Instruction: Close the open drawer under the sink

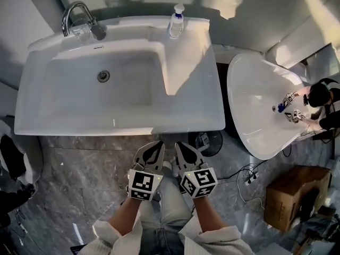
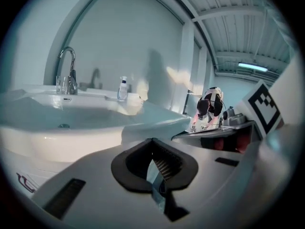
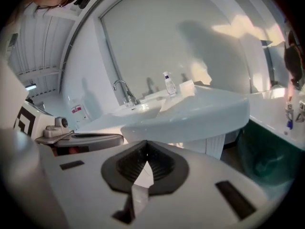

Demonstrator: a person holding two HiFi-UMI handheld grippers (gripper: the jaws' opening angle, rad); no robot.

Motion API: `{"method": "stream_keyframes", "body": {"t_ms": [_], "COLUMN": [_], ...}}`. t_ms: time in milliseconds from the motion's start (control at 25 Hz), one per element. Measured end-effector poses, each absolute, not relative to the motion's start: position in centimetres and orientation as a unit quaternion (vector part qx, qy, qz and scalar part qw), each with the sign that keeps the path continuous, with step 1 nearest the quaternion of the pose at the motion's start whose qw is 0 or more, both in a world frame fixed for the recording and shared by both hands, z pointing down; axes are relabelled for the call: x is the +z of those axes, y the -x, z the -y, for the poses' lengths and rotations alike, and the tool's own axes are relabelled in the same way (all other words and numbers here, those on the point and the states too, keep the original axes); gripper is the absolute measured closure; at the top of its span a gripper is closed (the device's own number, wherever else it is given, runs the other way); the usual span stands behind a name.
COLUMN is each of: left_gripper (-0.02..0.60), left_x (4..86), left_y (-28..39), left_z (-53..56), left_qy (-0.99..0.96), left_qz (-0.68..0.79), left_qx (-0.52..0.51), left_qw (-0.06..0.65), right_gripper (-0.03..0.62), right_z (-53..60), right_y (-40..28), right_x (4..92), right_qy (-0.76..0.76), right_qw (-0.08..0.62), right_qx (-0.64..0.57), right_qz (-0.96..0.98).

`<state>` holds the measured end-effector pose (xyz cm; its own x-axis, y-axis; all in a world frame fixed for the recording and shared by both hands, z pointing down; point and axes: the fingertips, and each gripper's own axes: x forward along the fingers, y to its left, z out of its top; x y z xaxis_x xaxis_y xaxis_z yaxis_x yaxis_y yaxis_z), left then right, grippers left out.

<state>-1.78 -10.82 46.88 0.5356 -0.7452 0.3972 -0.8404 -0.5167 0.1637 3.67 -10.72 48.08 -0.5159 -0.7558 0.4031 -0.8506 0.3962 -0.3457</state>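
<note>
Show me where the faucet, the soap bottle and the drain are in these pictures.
faucet (image 1: 78, 5): head view, on the top of its curved chrome neck.
soap bottle (image 1: 176, 25): head view, on its clear body below the pump.
drain (image 1: 103, 76): head view, on the middle of its round metal ring.

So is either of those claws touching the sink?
Apart. In the head view a strip of floor shows between the sink rim and the left gripper and right gripper. Both gripper views show the sink well ahead.
</note>
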Motion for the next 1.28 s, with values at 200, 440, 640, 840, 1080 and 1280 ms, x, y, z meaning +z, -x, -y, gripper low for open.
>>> {"method": "stream_keyframes", "body": {"t_ms": [200, 440, 640, 840, 1080, 1280], "left_gripper": [0.566, 0.566, 0.566, 0.566, 0.566, 0.566], "left_x": [42.7, 35.0, 28.6, 24.2, 22.0, 21.3], "left_y": [1.0, -0.3, -0.2, 0.1, 1.1, 0.8], "left_z": [11.6, 12.2, 12.9, 12.0, 10.7, 10.2], "left_qy": [-0.866, -0.876, -0.878, -0.881, -0.887, -0.894], "left_qz": [0.460, 0.451, 0.459, 0.460, 0.452, 0.437], "left_qx": [0.114, 0.074, 0.028, 0.006, 0.007, 0.007], "left_qw": [0.160, 0.154, 0.130, 0.109, 0.095, 0.099], "right_gripper": [0.583, 0.583, 0.583, 0.583, 0.583, 0.583], "right_z": [12.0, 12.3, 12.8, 13.0, 11.8, 11.1], "right_y": [-3.6, -3.5, -3.7, -4.3, -3.1, -2.7], "right_x": [43.4, 35.4, 29.6, 25.2, 21.4, 20.0], "right_qy": [-0.466, -0.447, -0.423, -0.407, -0.387, -0.384], "right_qw": [0.082, 0.056, 0.035, 0.020, 0.015, 0.018], "right_qx": [0.237, 0.209, 0.178, 0.148, 0.124, 0.109], "right_qz": [0.848, 0.868, 0.888, 0.901, 0.913, 0.917]}}
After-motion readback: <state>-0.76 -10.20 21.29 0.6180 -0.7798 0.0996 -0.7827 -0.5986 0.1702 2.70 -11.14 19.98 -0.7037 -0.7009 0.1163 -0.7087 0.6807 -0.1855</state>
